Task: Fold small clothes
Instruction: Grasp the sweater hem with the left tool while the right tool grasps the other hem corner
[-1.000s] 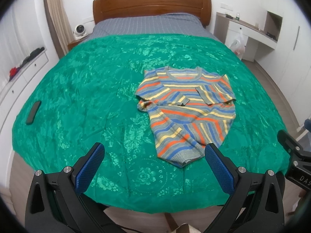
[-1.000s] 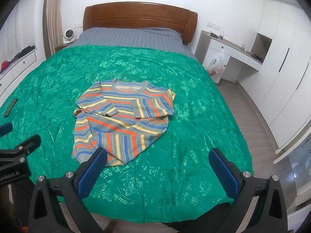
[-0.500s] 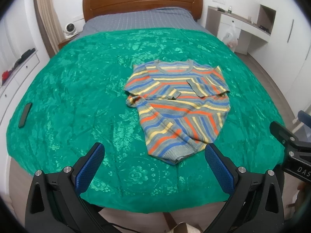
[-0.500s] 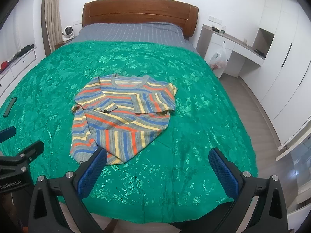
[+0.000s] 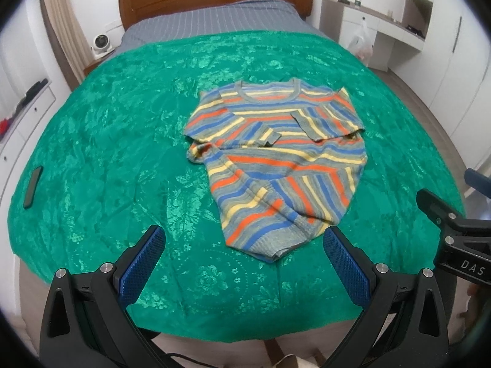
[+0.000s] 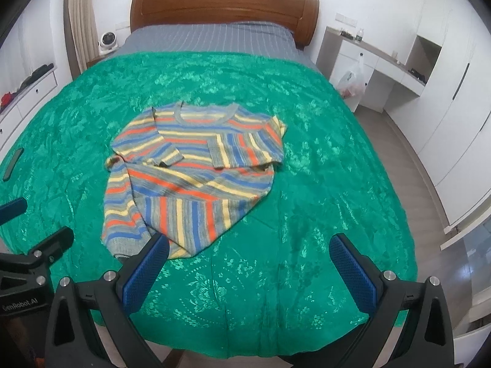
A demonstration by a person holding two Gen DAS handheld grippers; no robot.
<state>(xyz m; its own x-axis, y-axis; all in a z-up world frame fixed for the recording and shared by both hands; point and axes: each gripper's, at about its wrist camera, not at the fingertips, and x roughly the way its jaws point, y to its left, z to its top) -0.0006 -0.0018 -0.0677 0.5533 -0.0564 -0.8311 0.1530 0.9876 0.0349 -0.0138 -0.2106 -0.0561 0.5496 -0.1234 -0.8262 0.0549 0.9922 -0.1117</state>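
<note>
Sweater [image 5: 276,159]: striped, sleeves folded in, flat on green bedspread [image 5: 122,153]. Left gripper [image 5: 242,260] and right gripper [image 6: 250,263]: near its hem, spread wide, holding nothing.

left claw [image 5: 244,256] agape, right claw [image 6: 249,260] agape

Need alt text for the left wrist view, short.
A striped sweater lies on a green bedspread, both sleeves folded across its chest, its hem nearest the camera. The open left tool hovers empty over the bed's near edge, and part of the right tool shows at the right edge. A dark flat object lies far left.
</note>
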